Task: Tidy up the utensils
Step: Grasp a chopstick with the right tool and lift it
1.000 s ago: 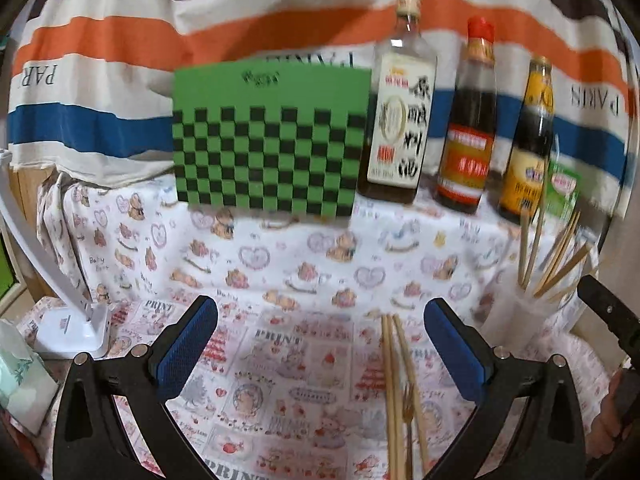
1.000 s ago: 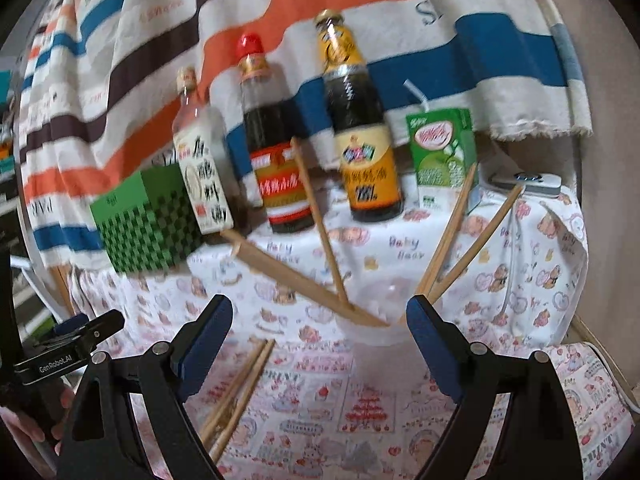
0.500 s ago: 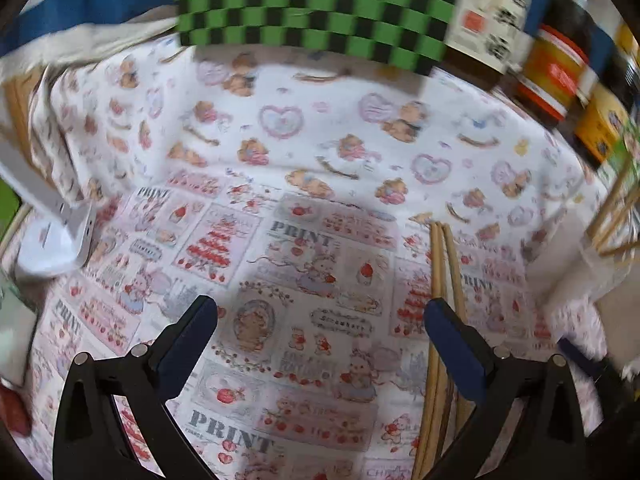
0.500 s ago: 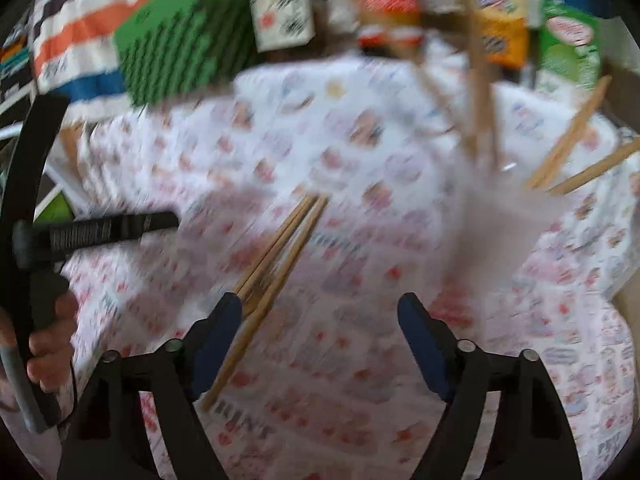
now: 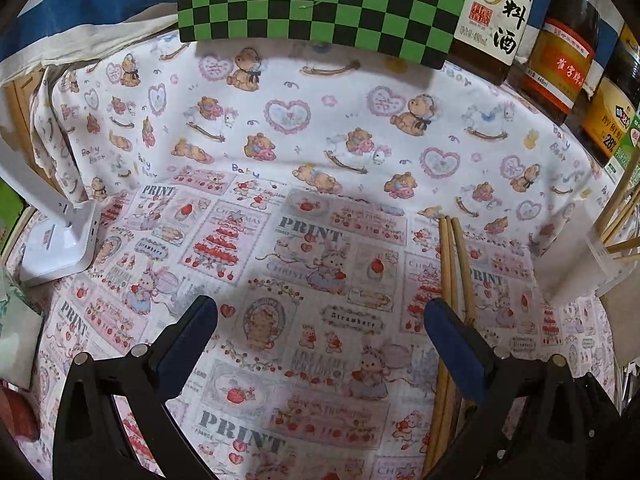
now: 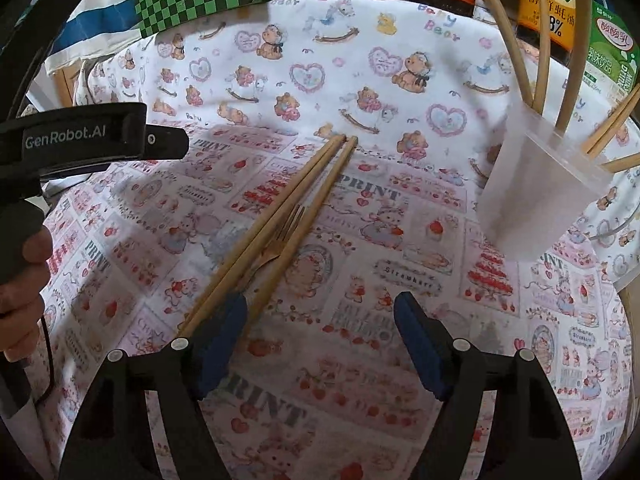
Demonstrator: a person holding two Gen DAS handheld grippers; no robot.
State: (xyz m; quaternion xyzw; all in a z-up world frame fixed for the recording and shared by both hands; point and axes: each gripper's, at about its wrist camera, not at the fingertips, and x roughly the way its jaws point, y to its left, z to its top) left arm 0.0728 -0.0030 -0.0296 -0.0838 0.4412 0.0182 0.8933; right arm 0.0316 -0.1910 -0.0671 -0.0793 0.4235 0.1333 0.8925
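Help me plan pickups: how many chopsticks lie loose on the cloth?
3 chopsticks: two touching, a third just right of them, a fork between, all left of the cup. Their near ends are covered, so another could hide.

A cloth with little bears and hearts (image 5: pixel 288 112), a green and black checkered box (image 5: pixel 320 0) at the back, three sauce bottles (image 5: pixel 560 52) beside it, a green drink carton (image 6: pixel 612 56) at the far right, a white lamp base (image 5: pixel 60 248) on the left
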